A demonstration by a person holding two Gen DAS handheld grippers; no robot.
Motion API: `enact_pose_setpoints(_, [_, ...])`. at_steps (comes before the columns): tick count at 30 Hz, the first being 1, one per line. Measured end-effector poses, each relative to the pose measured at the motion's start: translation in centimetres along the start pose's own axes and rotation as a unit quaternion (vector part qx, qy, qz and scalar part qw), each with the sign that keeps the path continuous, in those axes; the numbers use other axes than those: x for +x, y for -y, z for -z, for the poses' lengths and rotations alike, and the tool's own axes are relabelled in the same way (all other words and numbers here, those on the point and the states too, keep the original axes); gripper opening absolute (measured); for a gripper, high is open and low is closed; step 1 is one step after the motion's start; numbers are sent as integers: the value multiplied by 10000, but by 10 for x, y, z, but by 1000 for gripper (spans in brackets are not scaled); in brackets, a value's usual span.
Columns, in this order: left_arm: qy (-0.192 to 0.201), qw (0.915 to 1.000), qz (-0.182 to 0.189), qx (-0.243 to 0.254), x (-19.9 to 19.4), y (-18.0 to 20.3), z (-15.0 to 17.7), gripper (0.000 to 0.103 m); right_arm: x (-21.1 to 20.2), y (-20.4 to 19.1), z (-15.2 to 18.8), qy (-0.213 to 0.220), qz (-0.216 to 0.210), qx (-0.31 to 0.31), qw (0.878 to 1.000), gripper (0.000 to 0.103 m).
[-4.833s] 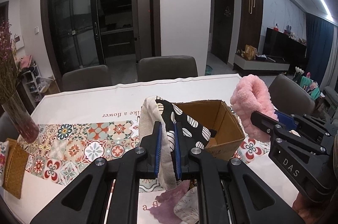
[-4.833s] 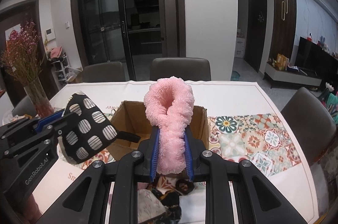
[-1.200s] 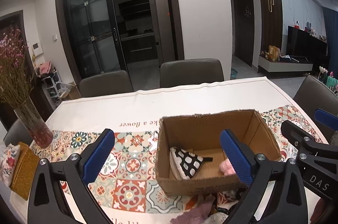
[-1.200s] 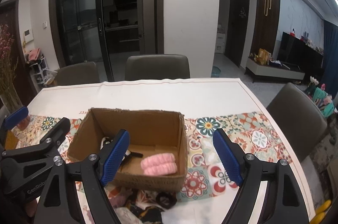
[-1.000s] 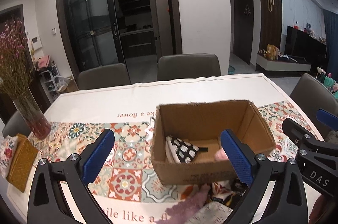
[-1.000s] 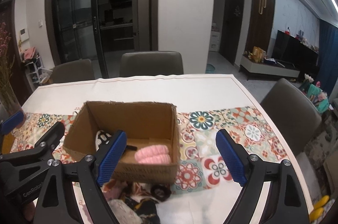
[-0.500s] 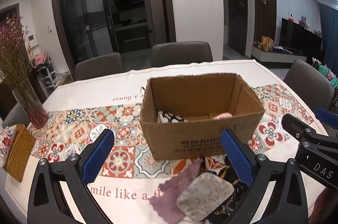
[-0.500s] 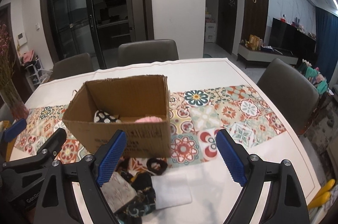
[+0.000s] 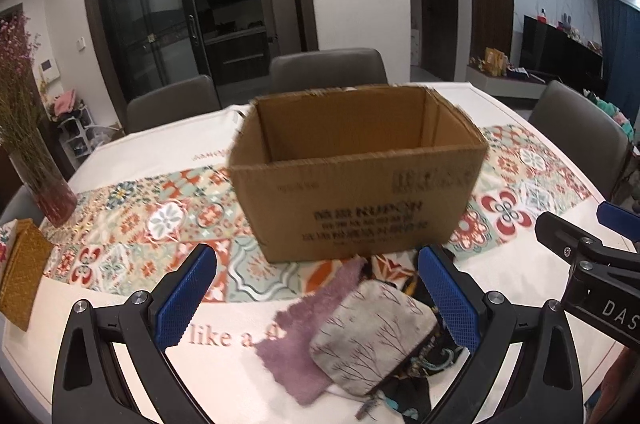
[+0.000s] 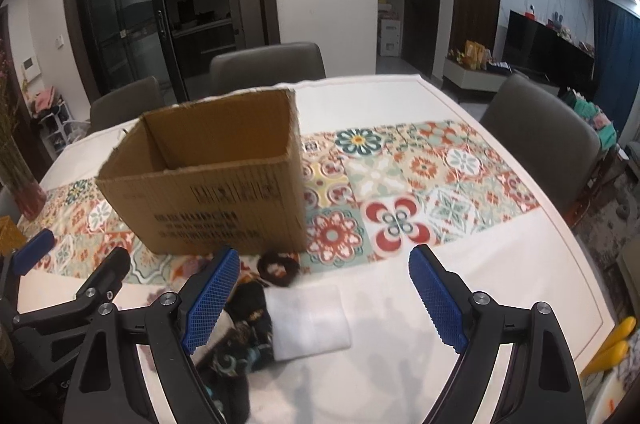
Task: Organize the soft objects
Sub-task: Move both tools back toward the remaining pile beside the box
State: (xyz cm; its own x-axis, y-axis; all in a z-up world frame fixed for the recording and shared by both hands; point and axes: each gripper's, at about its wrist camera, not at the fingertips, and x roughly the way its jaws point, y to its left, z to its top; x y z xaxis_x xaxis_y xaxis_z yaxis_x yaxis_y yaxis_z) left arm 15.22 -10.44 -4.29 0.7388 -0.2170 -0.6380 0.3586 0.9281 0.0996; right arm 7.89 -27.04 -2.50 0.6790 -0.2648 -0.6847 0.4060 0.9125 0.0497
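An open cardboard box (image 9: pixel 360 184) stands on the tabletop (image 10: pixel 460 288), on a runner of patterned tile print (image 10: pixel 400 184) that crosses a white cloth; from these low angles its inside floor is hidden, so its contents cannot be told. Just in front of the box lies a small heap of soft things. In the left wrist view a purple fuzzy cloth (image 9: pixel 304 340) lies flat, with a grey pouch printed with bare trees (image 9: pixel 372 336) resting partly on top of it, and a dark patterned fabric (image 9: pixel 424 364) tucked under the pouch on its right. In the right wrist view a dark brown scrunchie (image 10: pixel 279 267) sits close to the box's front corner, and a white folded cloth (image 10: pixel 308 320) lies just in front of it, beside the same dark fabric. The left gripper (image 9: pixel 318 296) hangs above the purple cloth and pouch with its jaws spread wide and nothing between the blue pads. The right gripper (image 10: pixel 324 298) hangs above the white cloth and scrunchie, its jaws likewise spread wide and holding nothing. At the far left of the tabletop stand a vase of dried purple flowers (image 9: pixel 44 180) and a woven yellow box (image 9: pixel 20 276). Grey chairs (image 9: pixel 324 68) line the far edge.
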Motion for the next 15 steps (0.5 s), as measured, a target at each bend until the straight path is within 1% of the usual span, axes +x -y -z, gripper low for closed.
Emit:
enact_pose_setpoints(5, [-133,9998,101,94,9,16,10,103,6,14,14,-139,78,104,9998,87])
enact_pose_setpoints(15, [-381,9987,104,311,27,43,28,103,25,38,37,-409,169,161,9989,87])
